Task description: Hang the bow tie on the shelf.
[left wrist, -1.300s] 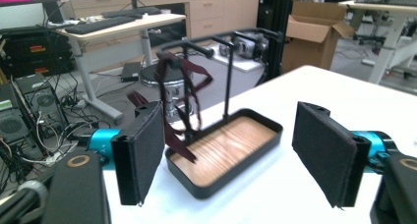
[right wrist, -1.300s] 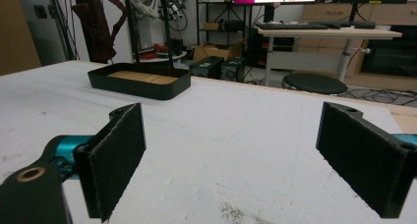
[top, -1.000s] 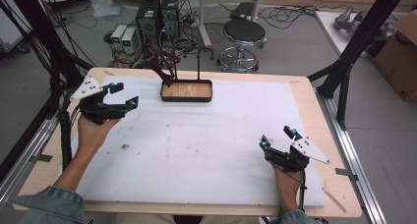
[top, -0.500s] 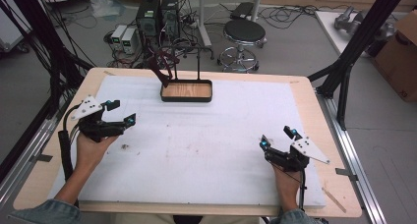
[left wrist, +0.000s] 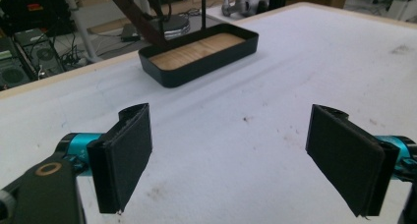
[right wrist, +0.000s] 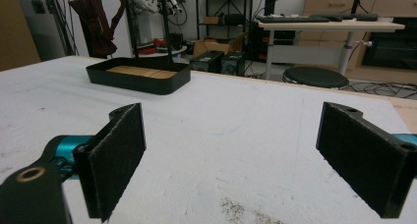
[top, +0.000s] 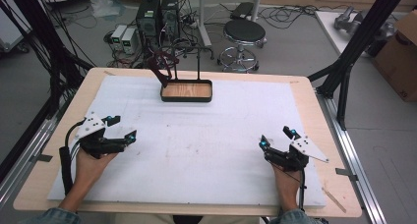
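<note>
A black tray (top: pixel 187 99) with a wooden floor sits at the far middle of the white sheet (top: pixel 206 145). A thin black stand rises from it, and a dark red strap (top: pixel 160 67) hangs over its left end. My left gripper (top: pixel 124 127) lies low over the sheet at the left. Its jaws have just been opening and now stand wide with nothing between them. In the left gripper view the tray (left wrist: pixel 196 69) is well ahead of the gripper (left wrist: pixel 236 155). My right gripper (top: pixel 276 137) rests at the right, open and empty. The tray (right wrist: pixel 133 81) lies far off to its left.
The sheet covers most of a wooden table (top: pixel 314 106). A stool (top: pixel 243 35), computer cases (top: pixel 157 15) and cables stand on the floor beyond the far edge. Black frame legs (top: pixel 344 71) rise at the table's sides.
My left gripper has sunk and come nearer the table's front edge, away from the tray. The right gripper has kept still.
</note>
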